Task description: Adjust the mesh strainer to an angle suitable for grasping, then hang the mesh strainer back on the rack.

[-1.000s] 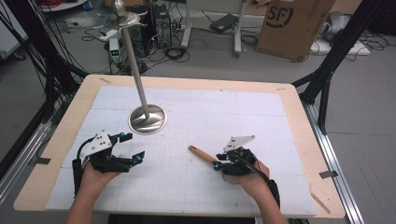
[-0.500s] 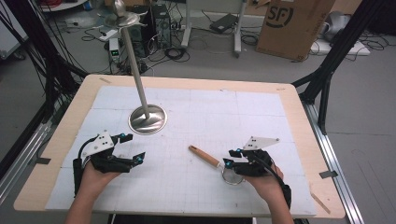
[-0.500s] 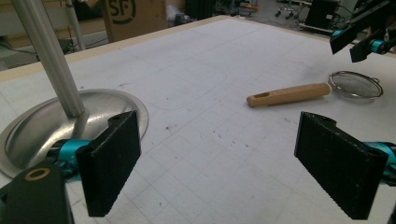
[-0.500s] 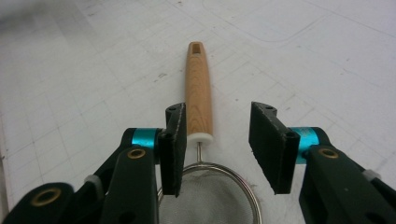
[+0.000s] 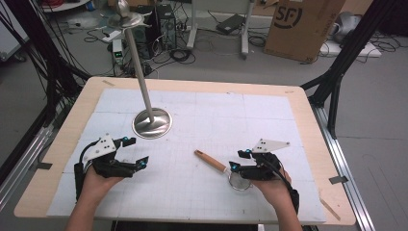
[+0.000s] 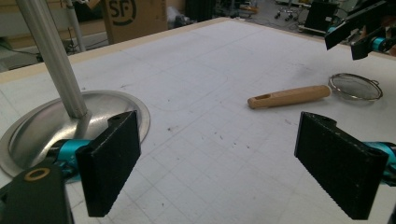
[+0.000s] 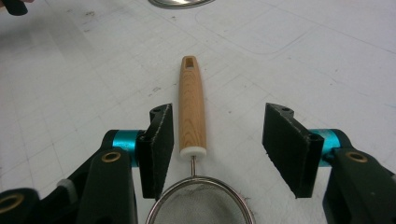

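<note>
Stand (image 5: 152, 122) sits far left-centre on the tabletop (image 5: 298, 103), steel dish base w/ a tall pole rising off it; in the left gripper view its base is just beyond my left jaw. My left claw (image 5: 137, 151) hangs low over the mat nr the front-left, jaws spread wide, nothing between them. It has no part in this step, so I'd leave it parked there, well apart from the stand, so I don't knock the pole.

Mid-mat lies the strainer (image 7: 193, 112): wooden handle pointing away toward the stand, white collar, thin wire neck, then the mesh bowl nearest me. It lies flat on the tabletop, touching nothing else as far as I can tell.

Right side: my right claw (image 7: 217, 140) is open, jaws astride the handle's near end, w/ the mesh bowl under the claw body. Left pad sits just beside the wood; right pad is well apart.

To do the grab well, I'd shift the claw a bit toward its own left so the handle is centred, else one pad touches first and skids it sideways. Nudge fwd too, so pads land on wood, not the collar or wire neck, which would prob twist. Come down till pads bracket the handle's thickest part, close slow, then lift level so the bowl end doesn't droop.
</note>
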Tool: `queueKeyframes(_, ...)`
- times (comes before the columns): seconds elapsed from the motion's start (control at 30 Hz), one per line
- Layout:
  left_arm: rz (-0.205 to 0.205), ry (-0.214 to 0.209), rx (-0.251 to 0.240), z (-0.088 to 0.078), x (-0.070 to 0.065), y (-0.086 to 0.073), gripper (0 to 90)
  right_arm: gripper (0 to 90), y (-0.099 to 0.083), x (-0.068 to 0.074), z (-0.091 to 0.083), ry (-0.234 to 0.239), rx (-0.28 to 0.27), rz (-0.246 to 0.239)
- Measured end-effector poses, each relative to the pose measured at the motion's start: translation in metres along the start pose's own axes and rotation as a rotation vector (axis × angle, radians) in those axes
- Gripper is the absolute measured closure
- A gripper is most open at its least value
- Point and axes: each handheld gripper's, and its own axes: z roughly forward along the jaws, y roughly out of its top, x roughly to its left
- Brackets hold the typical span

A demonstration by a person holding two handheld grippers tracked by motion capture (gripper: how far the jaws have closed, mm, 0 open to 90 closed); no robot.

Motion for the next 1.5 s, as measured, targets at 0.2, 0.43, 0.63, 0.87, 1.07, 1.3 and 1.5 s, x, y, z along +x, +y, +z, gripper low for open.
queueKeyframes(0.2,-0.002,0.001,0.003,0.002,0.001,0.0,15.1,40.5,-0.002,0.0,-0.002,-0.007,0.003,0.012)
queueKeyframes(0.43,-0.005,0.001,-0.001,0.002,0.003,0.0,15.1,40.0,-0.001,0.001,0.001,-0.009,0.01,0.005)
queueKeyframes(0.63,-0.005,-0.004,-0.004,0.002,0.001,0.001,15.0,39.9,0.0,0.003,0.004,-0.012,0.02,-0.006)
queueKeyframes(0.87,0.001,-0.005,-0.005,0.001,-0.001,0.002,15.0,39.9,0.003,0.004,0.014,-0.006,0.076,-0.018)
queueKeyframes(1.07,-0.002,-0.004,-0.01,0.001,0.0,0.002,15.1,39.9,0.008,0.004,0.028,-0.004,0.17,-0.035)
queueKeyframes(1.3,-0.003,-0.004,-0.01,0.0,0.0,0.002,15.1,40.0,0.013,0.007,0.042,-0.003,0.262,-0.059)
queueKeyframes(1.5,-0.002,-0.007,-0.011,0.0,0.0,0.002,15.0,42.2,0.017,0.014,0.055,-0.001,0.348,-0.072)
